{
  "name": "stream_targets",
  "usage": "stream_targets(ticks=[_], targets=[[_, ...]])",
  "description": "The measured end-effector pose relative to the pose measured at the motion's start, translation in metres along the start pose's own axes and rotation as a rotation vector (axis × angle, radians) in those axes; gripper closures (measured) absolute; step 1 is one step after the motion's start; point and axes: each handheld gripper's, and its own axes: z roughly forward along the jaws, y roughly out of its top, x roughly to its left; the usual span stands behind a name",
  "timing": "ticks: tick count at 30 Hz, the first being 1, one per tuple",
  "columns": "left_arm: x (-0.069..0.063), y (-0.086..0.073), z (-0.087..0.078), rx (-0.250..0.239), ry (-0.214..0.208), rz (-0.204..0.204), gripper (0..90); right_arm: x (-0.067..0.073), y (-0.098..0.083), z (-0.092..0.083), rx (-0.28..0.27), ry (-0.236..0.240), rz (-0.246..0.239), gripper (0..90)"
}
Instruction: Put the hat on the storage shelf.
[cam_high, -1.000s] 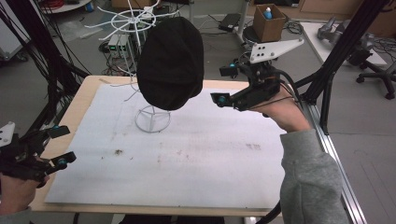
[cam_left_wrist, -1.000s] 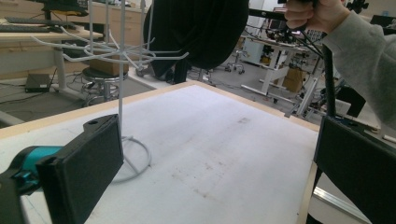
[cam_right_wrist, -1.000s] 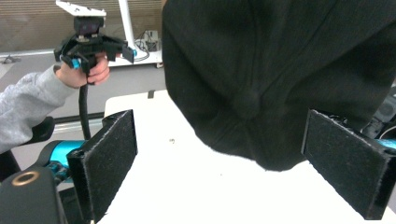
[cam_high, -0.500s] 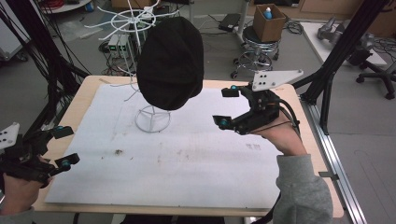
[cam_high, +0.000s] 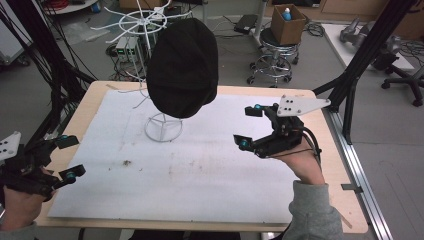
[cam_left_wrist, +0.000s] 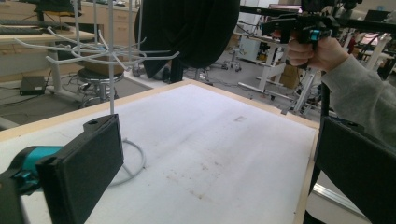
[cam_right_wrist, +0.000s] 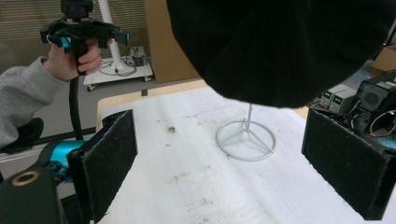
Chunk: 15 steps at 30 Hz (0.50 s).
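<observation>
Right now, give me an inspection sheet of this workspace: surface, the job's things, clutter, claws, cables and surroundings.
Surface: white sheet on a wooden table, with a few small dark specks and stains.
Job's things: black cap sitting on top of a white wire stand, whose ring base rests on the sheet.
Clutter: nothing seen on the sheet apart from the stand.
Claws: left claw at the table's left edge, jaws open and empty; right claw over the sheet's right part, jaws open and empty, pointing toward the stand.
Cables: black cable trailing from the right claw.
Surroundings: stool carrying a cardboard box, white wire rack, black frame posts.
</observation>
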Motion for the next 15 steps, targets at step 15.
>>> stream_targets(ticks=[15], targets=[[0.0,-0.001,-0.001,0.003,0.0,0.005,1.8,0.007,-0.028,-0.007,-0.02,-0.032,0.002,9.7]])
